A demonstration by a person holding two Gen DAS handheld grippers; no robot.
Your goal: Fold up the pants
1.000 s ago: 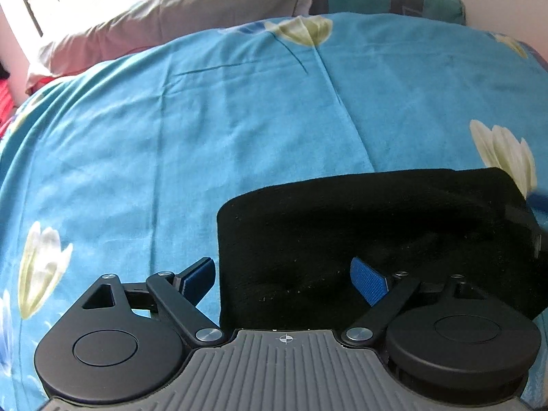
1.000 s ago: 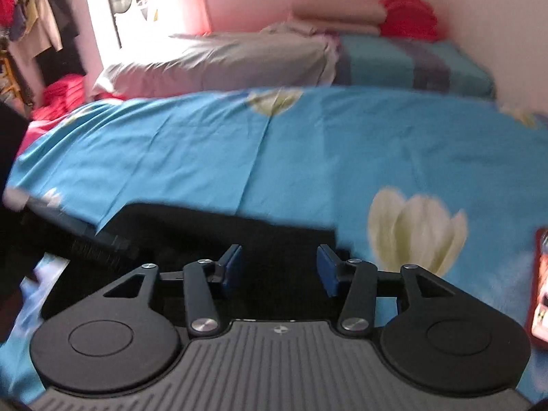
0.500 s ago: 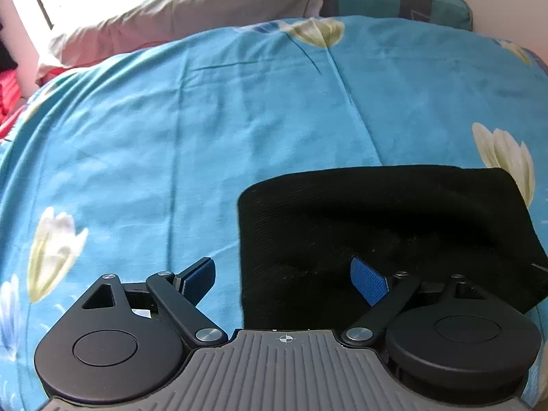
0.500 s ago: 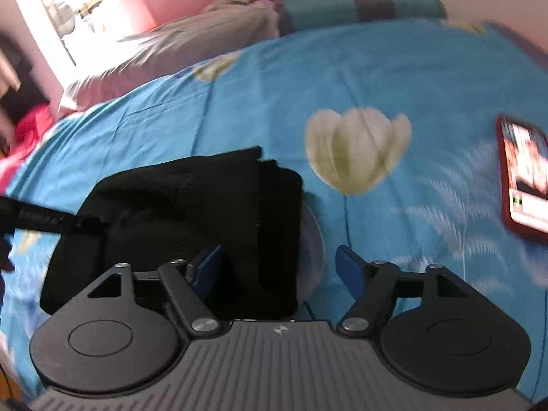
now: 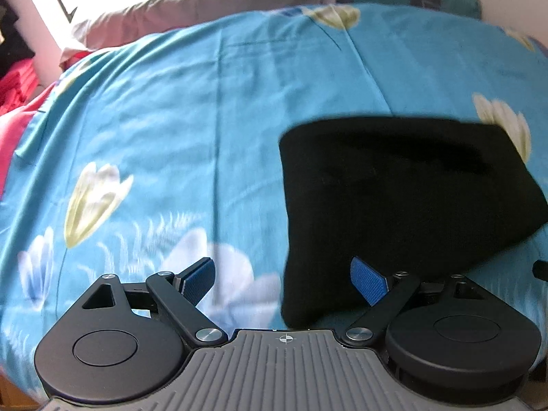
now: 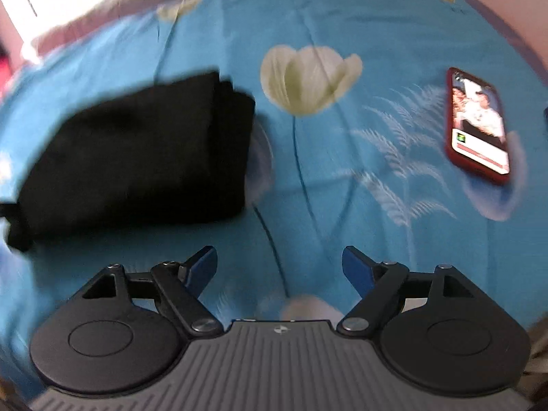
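Right hand-held gripper [image 6: 279, 263] withdrawn; phone [image 6: 477, 125] beside pants [image 6: 137, 157].

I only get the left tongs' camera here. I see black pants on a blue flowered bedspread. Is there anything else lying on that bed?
Observer: Yes, a phone in a red case lies on the bedspread, to the right of the pants.
Operator: Is its screen on?
Observer: It is lit and shows a picture.
Operator: Are the right tongs holding the pants?
Observer: No. The right tongs are open over bare bedspread, apart from the pants.
Operator: Do the pants look folded from there?
Observer: Yes, stacked layers show along their right edge.
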